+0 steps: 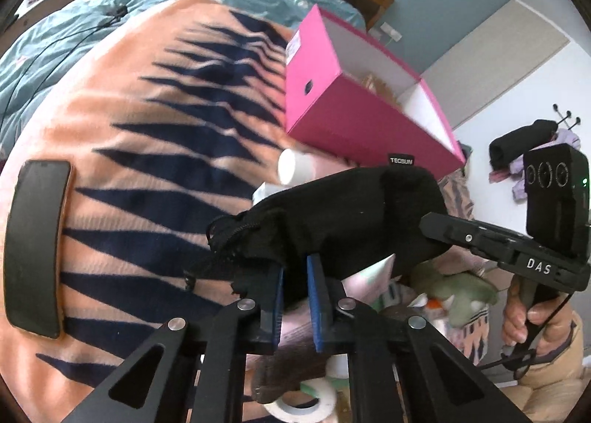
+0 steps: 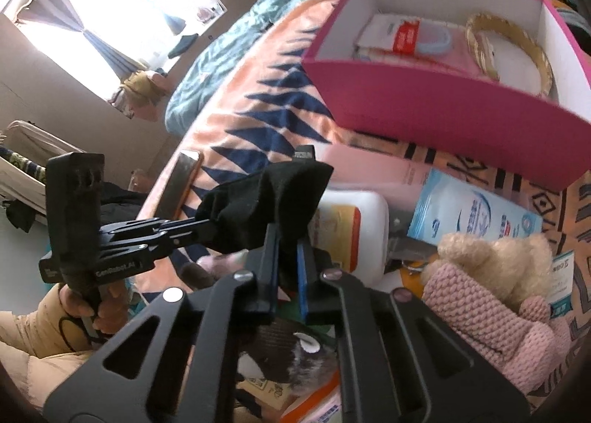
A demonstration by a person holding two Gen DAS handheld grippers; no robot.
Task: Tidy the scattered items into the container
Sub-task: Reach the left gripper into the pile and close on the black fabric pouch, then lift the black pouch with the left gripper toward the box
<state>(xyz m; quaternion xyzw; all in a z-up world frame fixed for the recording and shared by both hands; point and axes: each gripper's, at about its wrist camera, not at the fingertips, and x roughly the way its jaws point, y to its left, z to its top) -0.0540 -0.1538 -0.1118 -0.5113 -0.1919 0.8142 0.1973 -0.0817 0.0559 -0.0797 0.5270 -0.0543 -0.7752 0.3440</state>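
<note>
— Where's the black pouch (image 1: 343, 216) right now?

— You have it lifted off the bed, stretched between both tools, just in front of the pink box (image 2: 436, 105). Your left gripper (image 1: 295, 297) is clamped tight on its zipper end; your right gripper (image 2: 288, 271) pinches the other end, jaws nearly closed on the cloth.

— And the box?

— It sits on the orange and navy blanket (image 1: 147, 127), open, with a gold headband (image 2: 513, 50) and a white packet (image 2: 391, 35) inside.

— What's around?

— Below the pouch you have a knitted pink toy (image 2: 491, 297), a blue-and-white pack (image 2: 476, 216) and a tape roll (image 1: 303, 404). A dark phone (image 1: 37, 245) lies well apart, to the left.
</note>
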